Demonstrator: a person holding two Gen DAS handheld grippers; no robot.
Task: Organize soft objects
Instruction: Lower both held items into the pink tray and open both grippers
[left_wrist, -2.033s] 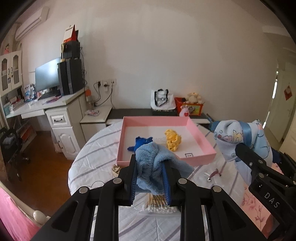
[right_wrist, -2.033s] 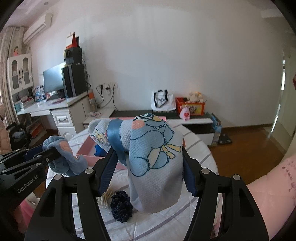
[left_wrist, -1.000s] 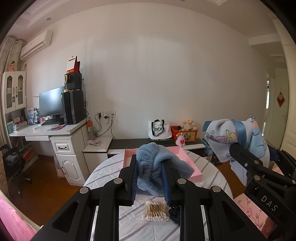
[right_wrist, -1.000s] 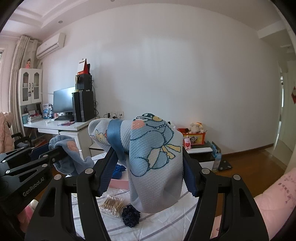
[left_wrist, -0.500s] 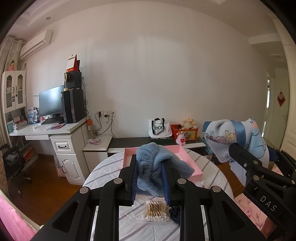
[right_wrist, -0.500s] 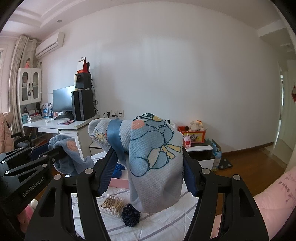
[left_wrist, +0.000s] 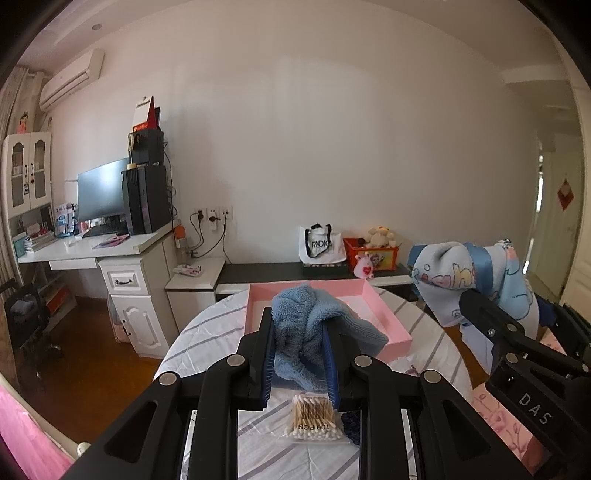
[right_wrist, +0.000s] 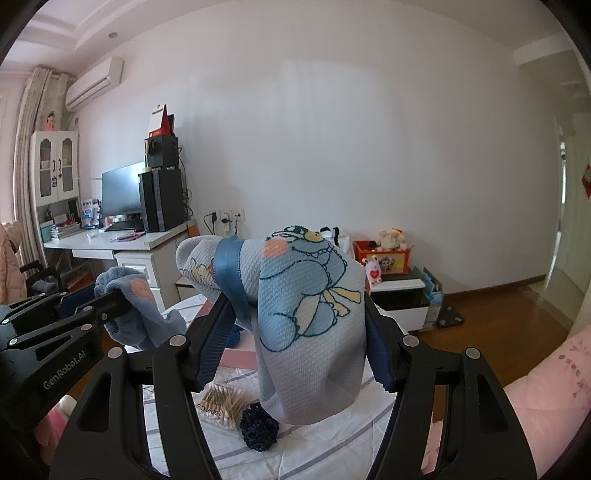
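My left gripper (left_wrist: 300, 354) is shut on a fluffy blue sock (left_wrist: 306, 325) and holds it above the round table, in front of the pink tray (left_wrist: 391, 325). My right gripper (right_wrist: 295, 332) is shut on a pale blue cartoon-print cloth (right_wrist: 310, 317) with a blue ribbon, which drapes over the fingers. In the left wrist view the right gripper (left_wrist: 480, 306) and its cloth (left_wrist: 443, 280) are at the right. In the right wrist view the left gripper (right_wrist: 110, 299) with the sock (right_wrist: 136, 314) is at the left.
A bag of cotton swabs (left_wrist: 312, 417) and a dark blue scrunchie (right_wrist: 258, 428) lie on the striped tablecloth (left_wrist: 207, 339). A desk with a monitor (left_wrist: 99, 195) stands at the left, a low cabinet with a bag and toys (left_wrist: 369, 251) behind the table.
Both grippers lifted with their cloths two seconds ago, so the tray dropped lower in view. Over the last second almost nothing has moved.
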